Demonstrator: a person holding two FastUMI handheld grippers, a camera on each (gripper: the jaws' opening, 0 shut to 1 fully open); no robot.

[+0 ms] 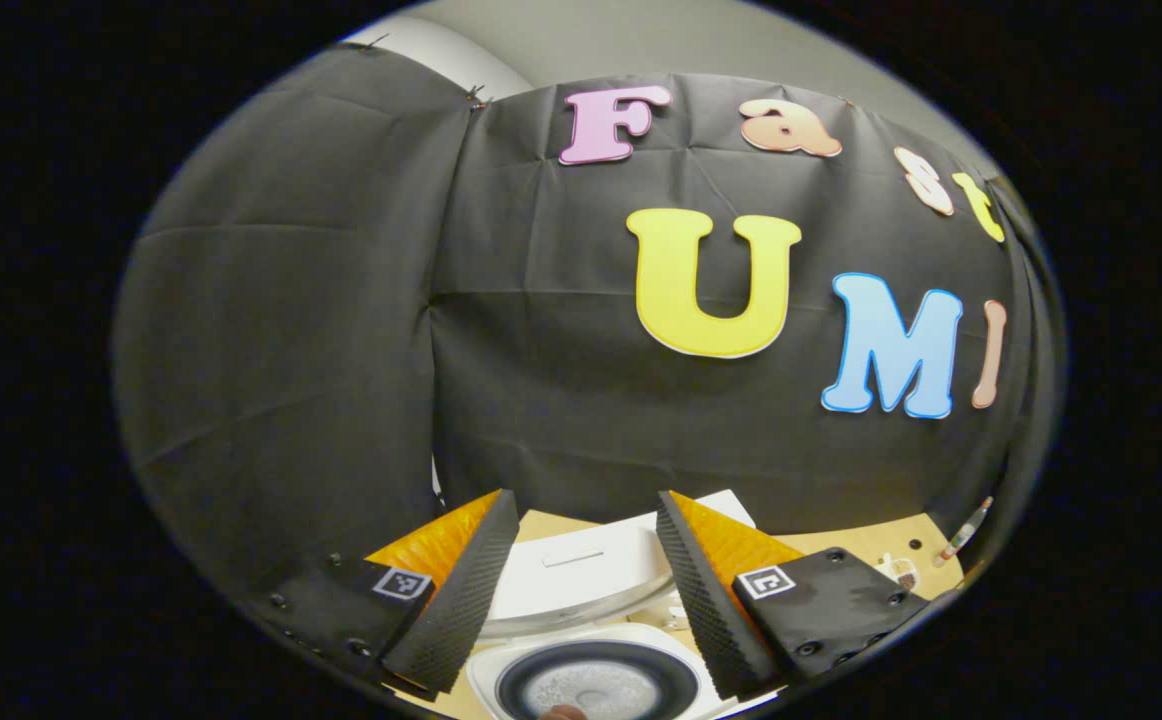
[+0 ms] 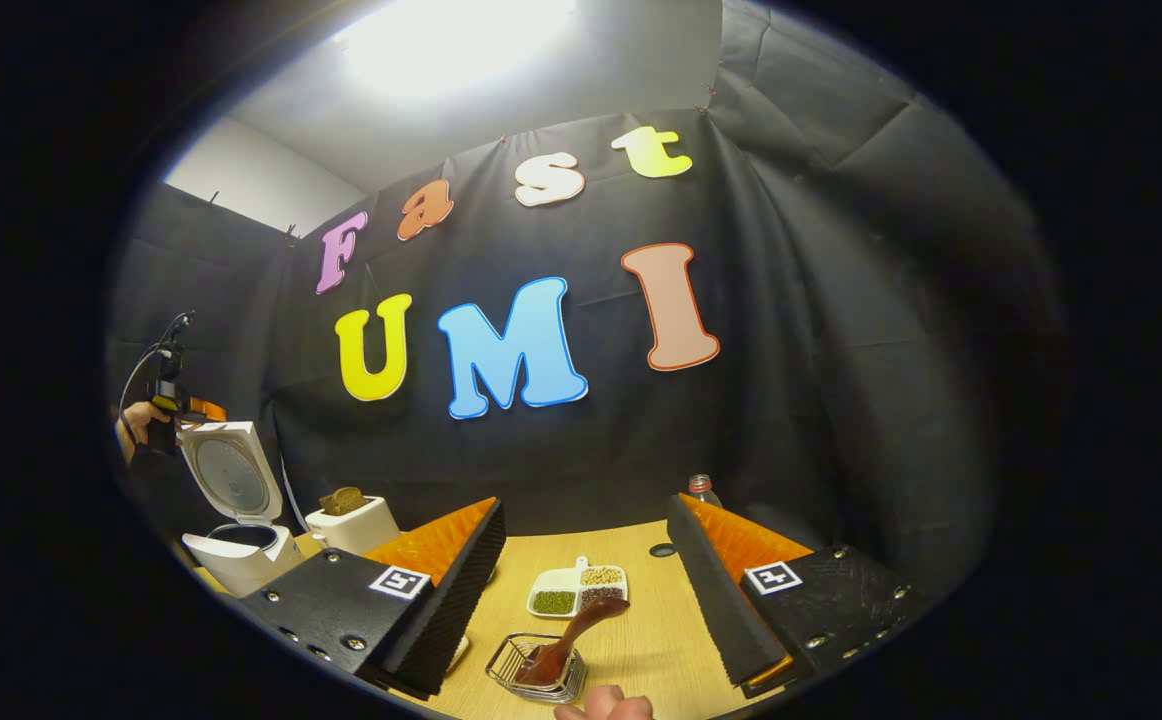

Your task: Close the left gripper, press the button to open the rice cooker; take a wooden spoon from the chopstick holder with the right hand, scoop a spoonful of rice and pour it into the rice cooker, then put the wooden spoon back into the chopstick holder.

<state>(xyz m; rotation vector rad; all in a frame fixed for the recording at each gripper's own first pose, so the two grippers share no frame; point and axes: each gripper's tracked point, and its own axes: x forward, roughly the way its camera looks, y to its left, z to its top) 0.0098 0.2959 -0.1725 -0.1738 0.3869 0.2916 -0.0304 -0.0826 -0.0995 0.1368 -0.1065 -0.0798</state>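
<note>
Rice cooker (image 2: 236, 500) lid up, table's (image 2: 641, 620) left | wooden spoon (image 2: 571, 630) in chopstick holder (image 2: 531, 670) | both grippers spread | risk: right gripper (image 2: 586, 590) tips holder, grabbing slanted handle

Wooden tabletop (image 2: 641, 610) w/ white three-compartment dish (image 2: 578, 589): green beans in left section, pale beans at top right, dark ones below. White toaster (image 2: 353, 524) at back left, bread in its slot. Clear bottle (image 2: 703, 490) by rear wall; dark round hole (image 2: 662, 550) nr it.
</note>
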